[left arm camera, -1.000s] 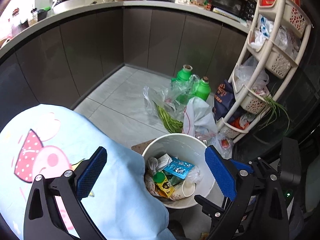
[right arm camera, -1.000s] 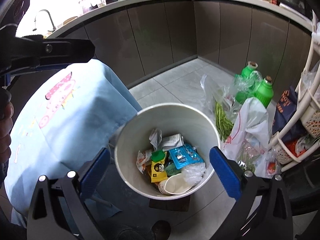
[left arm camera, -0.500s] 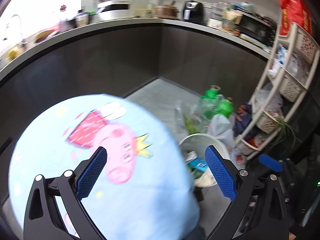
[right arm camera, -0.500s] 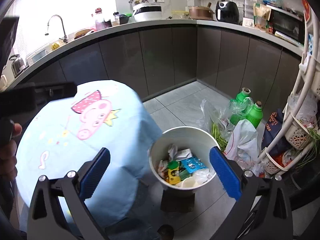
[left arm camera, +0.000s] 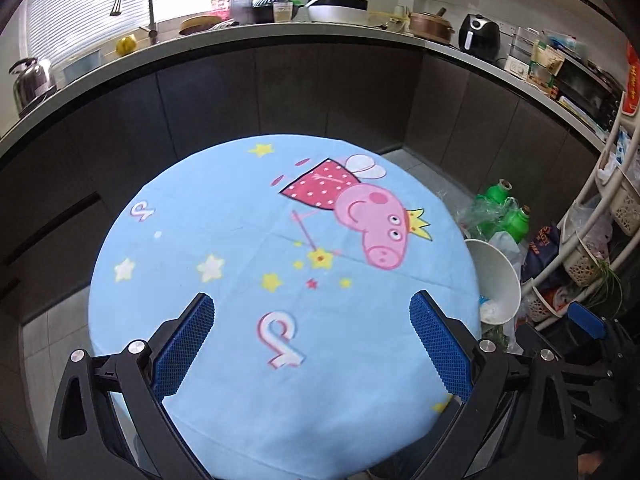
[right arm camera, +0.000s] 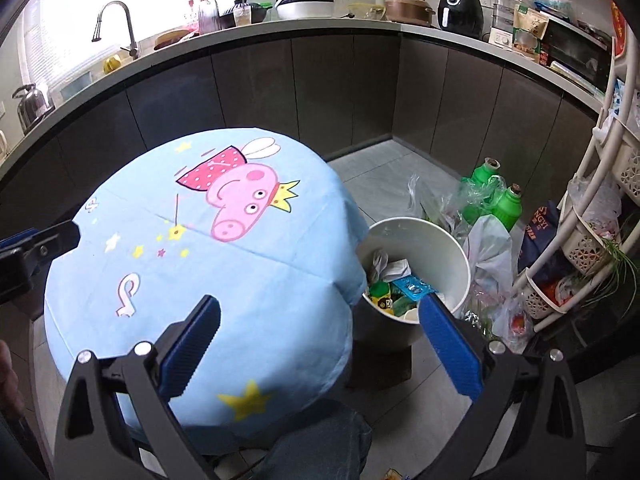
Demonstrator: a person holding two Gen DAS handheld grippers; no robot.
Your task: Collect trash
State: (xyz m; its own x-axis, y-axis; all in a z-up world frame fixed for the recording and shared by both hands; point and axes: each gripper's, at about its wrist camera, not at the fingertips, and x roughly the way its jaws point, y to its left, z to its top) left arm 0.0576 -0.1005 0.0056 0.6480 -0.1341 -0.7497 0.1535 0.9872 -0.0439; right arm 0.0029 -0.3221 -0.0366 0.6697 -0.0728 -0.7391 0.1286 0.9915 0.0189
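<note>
While both tools, left tool (left arm camera: 310, 346) and right tool (right arm camera: 318, 346), hang spread and empty over the blue-clothed worktop (right arm camera: 248, 280), the white bin (right arm camera: 436, 240) at centre right holds light, crushable wrappers (right arm camera: 412, 286); its stiff rim likely offers the surest hold.

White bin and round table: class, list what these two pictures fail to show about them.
- Left wrist view: most of the bin inside, hidden by the tablecloth edge.
- Right wrist view: the bin's near contents, behind the right claw finger.
- Both views: the table's legs, under cloth.
</note>
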